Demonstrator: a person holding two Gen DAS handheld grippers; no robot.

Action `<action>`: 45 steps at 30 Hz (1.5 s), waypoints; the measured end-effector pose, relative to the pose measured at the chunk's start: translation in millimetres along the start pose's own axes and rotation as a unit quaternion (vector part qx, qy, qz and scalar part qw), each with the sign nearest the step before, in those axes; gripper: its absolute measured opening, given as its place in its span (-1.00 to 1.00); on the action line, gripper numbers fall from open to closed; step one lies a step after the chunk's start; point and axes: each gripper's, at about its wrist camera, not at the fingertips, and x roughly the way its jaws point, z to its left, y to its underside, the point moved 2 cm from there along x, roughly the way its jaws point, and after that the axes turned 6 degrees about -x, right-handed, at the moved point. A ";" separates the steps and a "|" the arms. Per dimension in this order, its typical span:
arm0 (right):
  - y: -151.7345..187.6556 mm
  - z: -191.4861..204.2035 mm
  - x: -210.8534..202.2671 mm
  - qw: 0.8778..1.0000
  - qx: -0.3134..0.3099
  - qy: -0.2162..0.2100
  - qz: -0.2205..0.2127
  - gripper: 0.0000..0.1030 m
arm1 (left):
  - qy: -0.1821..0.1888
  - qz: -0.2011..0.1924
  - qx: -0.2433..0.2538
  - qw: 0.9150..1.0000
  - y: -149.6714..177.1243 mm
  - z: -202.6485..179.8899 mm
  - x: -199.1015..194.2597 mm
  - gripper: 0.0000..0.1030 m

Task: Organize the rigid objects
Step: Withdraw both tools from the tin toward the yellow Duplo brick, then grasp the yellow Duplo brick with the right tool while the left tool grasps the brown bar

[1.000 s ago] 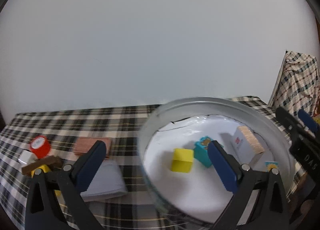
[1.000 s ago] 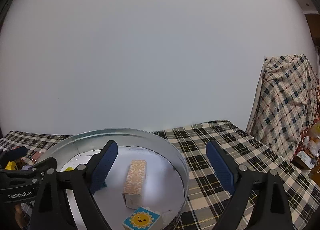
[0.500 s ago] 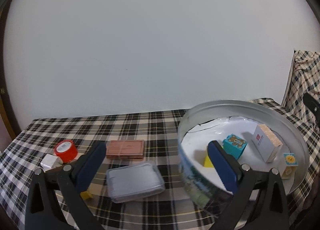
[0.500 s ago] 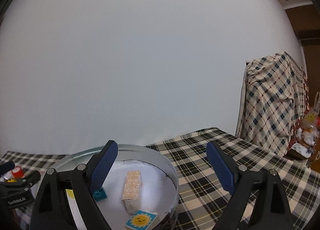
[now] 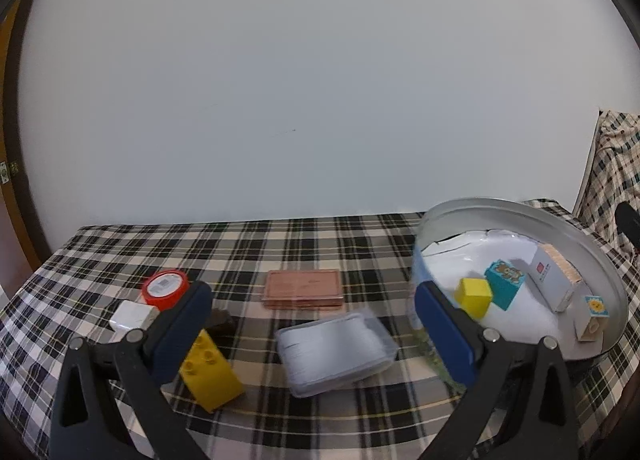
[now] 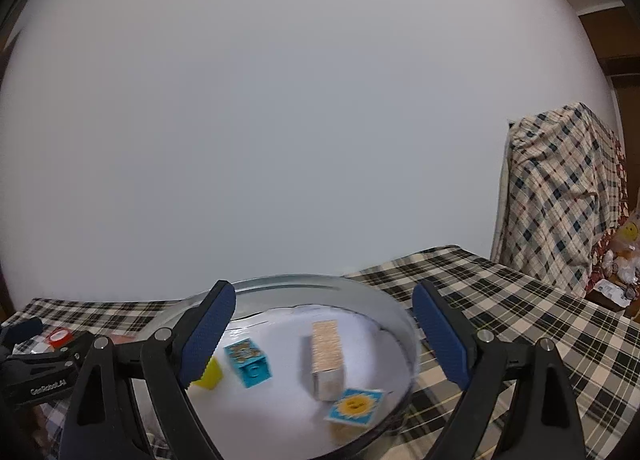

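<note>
Here your left gripper [image 5: 312, 324] gapes wide over the checked table [image 5: 320, 236], holding nothing; between its fingers lie the grey case [image 5: 336, 348] and, behind it, the pink box [image 5: 303, 289]. At lower left sit the yellow brick [image 5: 210, 372], red tape [image 5: 165, 289] and white cube [image 5: 130, 316]. At right, the tin [image 5: 516, 208] holds four blocks. Your right gripper [image 6: 322, 334] also stands wide and empty, above the tin [image 6: 404, 324] at lower centre.

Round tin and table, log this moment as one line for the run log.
round tin: four blocks inside | left gripper: open, empty | right gripper: open, empty | yellow brick, red tape: on table
</note>
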 end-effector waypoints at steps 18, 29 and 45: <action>7.4 105.3 -8.7 0.993 -0.027 -0.109 0.024 0.78 | -0.014 0.025 -0.024 0.999 -3.0 76.6 7.5 0.99; 14.5 162.2 -3.8 0.981 -0.074 -0.169 0.052 0.78 | -0.070 0.042 -0.048 0.996 -10.1 159.5 17.5 0.98; 37.5 269.5 12.1 0.927 -0.159 -0.296 0.167 0.63 | -0.119 0.075 -0.085 0.986 -11.9 246.0 26.0 0.98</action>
